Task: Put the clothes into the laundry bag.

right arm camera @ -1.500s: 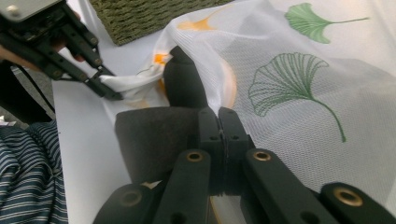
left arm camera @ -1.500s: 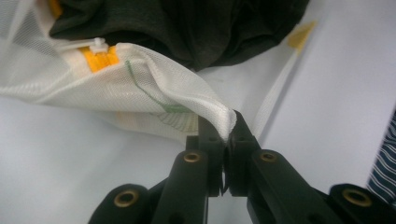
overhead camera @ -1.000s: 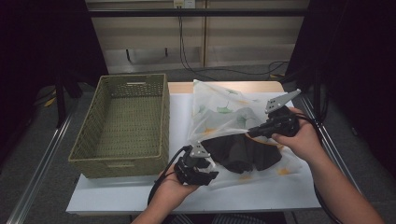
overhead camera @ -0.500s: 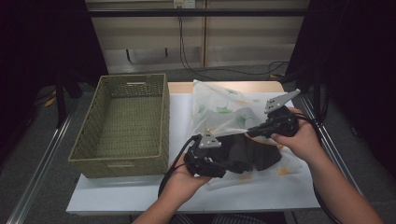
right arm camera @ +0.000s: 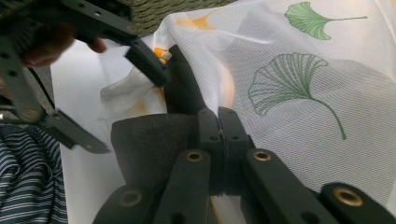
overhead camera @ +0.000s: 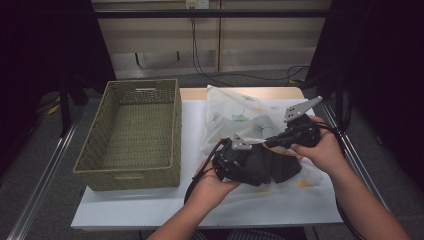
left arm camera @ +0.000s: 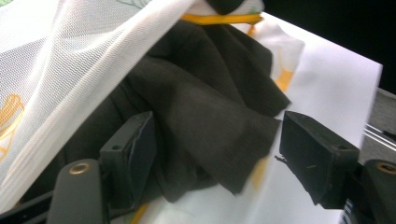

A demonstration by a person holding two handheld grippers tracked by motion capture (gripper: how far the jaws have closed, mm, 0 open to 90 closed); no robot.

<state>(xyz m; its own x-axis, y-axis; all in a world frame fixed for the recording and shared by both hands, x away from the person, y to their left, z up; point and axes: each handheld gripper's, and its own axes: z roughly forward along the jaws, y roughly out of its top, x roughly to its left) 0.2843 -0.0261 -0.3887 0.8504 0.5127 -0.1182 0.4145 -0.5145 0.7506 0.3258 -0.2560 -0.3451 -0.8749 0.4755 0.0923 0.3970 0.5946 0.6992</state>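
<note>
the left hand-held gripper (overhead camera: 245, 162) is lying low at the near side of the tabletop (overhead camera: 190, 130), and its jaws have just been opening. in the left gripper view they are standing wide apart, with a flap of the dark cloth (left arm camera: 210, 116) lying between them; the cloth is touching the left jaw but the pads are not pressing on it. the right hand-held gripper (overhead camera: 272, 142) is sitting a little farther back, and its jaws are fully closed together, pinching the edge of the mesh bag (right arm camera: 299, 93), a thin white net with green and orange leaf prints.

the dark cloth is lying on the near part of the tabletop, half inside the mouth of the mesh bag, between the two hands. the tabletop is white, and a green woven basket (overhead camera: 135, 135) is standing on its left part, well apart from the bag. behind the tabletop the room is dark, with a pale wall panel and cables (overhead camera: 200, 50) hanging down.

the left gripper view is showing a yellow band along the bag's edge (left arm camera: 219, 18). the right gripper view is showing a striped sleeve or garment (right arm camera: 28, 186) of the person.
</note>
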